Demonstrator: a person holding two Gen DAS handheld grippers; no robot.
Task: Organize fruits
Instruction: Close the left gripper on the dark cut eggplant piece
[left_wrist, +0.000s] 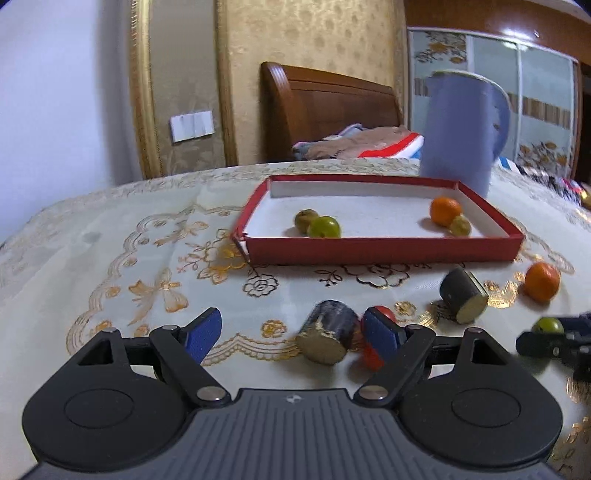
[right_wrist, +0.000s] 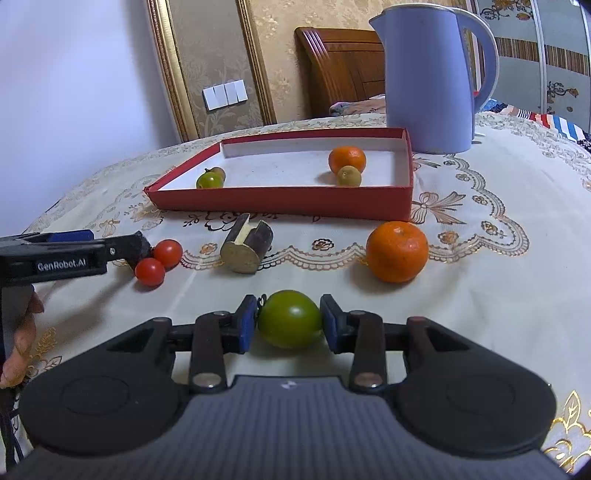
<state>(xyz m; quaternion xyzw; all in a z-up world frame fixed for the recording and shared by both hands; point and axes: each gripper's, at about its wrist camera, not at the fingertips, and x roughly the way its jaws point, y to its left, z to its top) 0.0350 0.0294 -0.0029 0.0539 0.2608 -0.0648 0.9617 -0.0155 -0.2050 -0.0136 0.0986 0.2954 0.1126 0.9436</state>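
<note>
My right gripper (right_wrist: 290, 317) is shut on a green tomato (right_wrist: 290, 319), its blue pads pressing both sides just above the tablecloth. My left gripper (left_wrist: 291, 321) is open; a dark cut cylinder (left_wrist: 327, 336) lies between its fingers, close to the right one. Two red cherry tomatoes (right_wrist: 149, 271) (right_wrist: 168, 253) sit just outside that right finger. The red tray (left_wrist: 384, 251) holds an orange (left_wrist: 445, 210) and three small green fruits. A loose orange (right_wrist: 397, 252) and a second dark cylinder (left_wrist: 463, 295) lie in front of the tray.
A tall blue kettle (right_wrist: 428, 77) stands behind the tray's right corner. A person's hand (right_wrist: 20, 339) grips the left tool at the left edge. The embroidered tablecloth (left_wrist: 110, 240) stretches left of the tray, and a wooden headboard (left_wrist: 321, 107) is beyond the table.
</note>
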